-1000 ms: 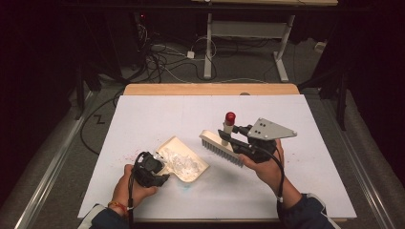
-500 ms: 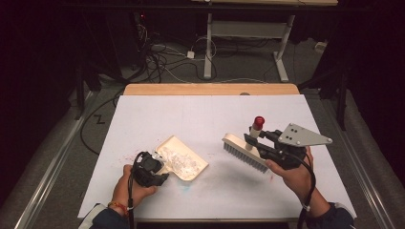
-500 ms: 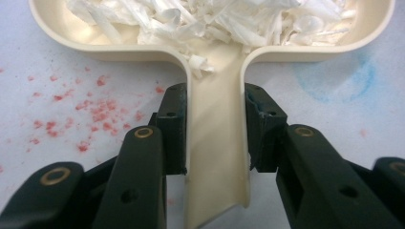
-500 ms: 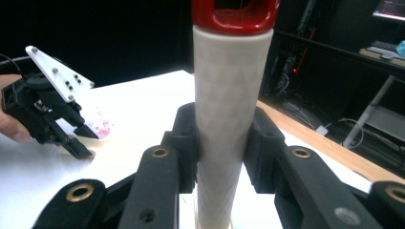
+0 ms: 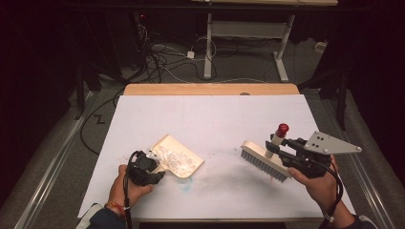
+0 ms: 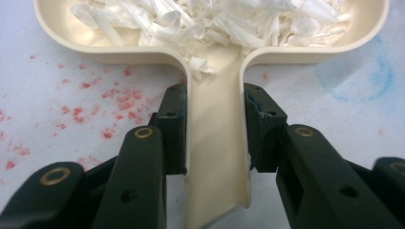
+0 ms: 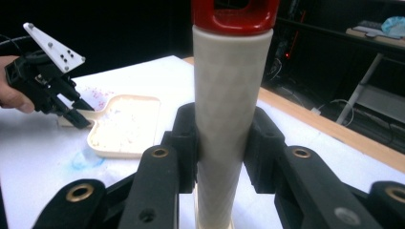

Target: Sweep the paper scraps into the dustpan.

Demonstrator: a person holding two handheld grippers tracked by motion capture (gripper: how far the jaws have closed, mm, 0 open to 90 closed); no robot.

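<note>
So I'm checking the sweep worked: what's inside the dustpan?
The dustpan holds white paper shreds piled across its tray; the tray floor beneath them is mostly covered.

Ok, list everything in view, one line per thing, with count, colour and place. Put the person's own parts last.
dustpan: one, cream, near left part of the table, handle in the left gripper
paper shreds: a heap, white, inside the dustpan
brush: one, cream with grey bristles and a red-capped handle, near right part of the table, handle in the right gripper
table: one, white top with a wooden far edge, faint red specks and a blue smudge near the dustpan
cables: several, dark and white, on the floor beyond the table
desk frame: one, pale, on the floor beyond the table
left gripper: one, black, shut on the dustpan handle
right gripper: one, black, shut on the brush handle
</note>
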